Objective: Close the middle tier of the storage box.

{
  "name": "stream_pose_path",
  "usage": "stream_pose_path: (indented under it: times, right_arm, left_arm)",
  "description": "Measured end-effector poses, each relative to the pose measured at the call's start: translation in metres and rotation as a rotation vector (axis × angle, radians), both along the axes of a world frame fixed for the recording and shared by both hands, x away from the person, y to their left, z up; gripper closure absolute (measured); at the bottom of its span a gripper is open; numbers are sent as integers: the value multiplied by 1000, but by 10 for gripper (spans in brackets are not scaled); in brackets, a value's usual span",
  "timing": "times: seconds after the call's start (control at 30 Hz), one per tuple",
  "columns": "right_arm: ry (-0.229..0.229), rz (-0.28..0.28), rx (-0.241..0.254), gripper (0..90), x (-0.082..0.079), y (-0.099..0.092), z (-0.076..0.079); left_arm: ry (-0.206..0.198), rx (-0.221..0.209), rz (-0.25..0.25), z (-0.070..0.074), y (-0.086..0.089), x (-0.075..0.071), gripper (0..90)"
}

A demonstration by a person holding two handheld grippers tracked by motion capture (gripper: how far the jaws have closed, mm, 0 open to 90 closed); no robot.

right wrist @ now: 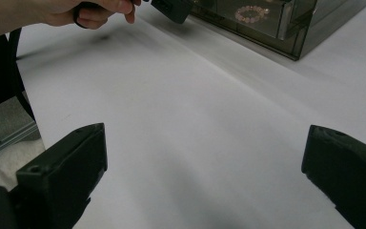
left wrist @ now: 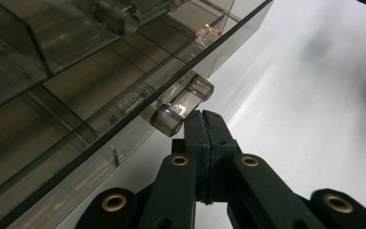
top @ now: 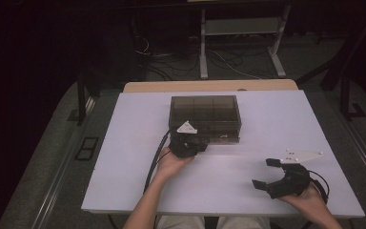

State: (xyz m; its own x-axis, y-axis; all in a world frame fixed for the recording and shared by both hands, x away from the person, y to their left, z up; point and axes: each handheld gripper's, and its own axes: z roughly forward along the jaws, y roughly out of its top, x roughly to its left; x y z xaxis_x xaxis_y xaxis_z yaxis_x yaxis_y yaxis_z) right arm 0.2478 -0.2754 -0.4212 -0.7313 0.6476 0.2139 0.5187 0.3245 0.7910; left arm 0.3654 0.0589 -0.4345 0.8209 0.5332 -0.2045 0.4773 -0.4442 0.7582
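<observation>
Nearest us, at the right front of the white table (top: 124, 157), we held the right gripper (top: 263, 173) low over the bare top, its jaws spread wide with nothing between them. Looking along those jaws in the right gripper view, we saw only white tabletop in the gap, and farther off our left hand (right wrist: 83, 10) near the box.

Farther in, toward the middle of the table, our left hand (top: 171, 162) carried the left gripper (top: 201, 141) up against the front of the smoky see-through box (top: 205, 118). In the left gripper view its jaws were pressed flat together, holding nothing, and the tips (left wrist: 206, 119) sat right at a small clear latch (left wrist: 181, 106) on the box's front edge; we could not tell whether they touched it.

The box itself stood at the far middle of the table, lid down, split into compartments. A pink bead bracelet (right wrist: 251, 13) lay inside one of the front compartments.
</observation>
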Motion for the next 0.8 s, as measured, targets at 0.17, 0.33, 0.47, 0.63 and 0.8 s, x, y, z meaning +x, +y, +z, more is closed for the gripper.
stream_pose_path:
  times: [0.17, 0.33, 0.47, 0.63, 0.8]
  right_arm:
    - [5, -1, 0, 9, 0, 0, 0]
    - [1, 0, 0, 9, 0, 0, 0]
    - [2, 1, 0, 9, 0, 0, 0]
    - [0, 1, 1, 9, 0, 0, 0]
    - [2, 1, 1, 9, 0, 0, 0]
  left_arm:
    - [2, -8, 5, -1, 0, 2, 891]
    - [6, -25, 20, -2, 0, 4, 891]
    - [9, -30, 26, -2, -1, 5, 891]
    - [1, -23, 28, -2, -3, 5, 891]
    - [-8, -13, 31, -1, -4, 7, 891]
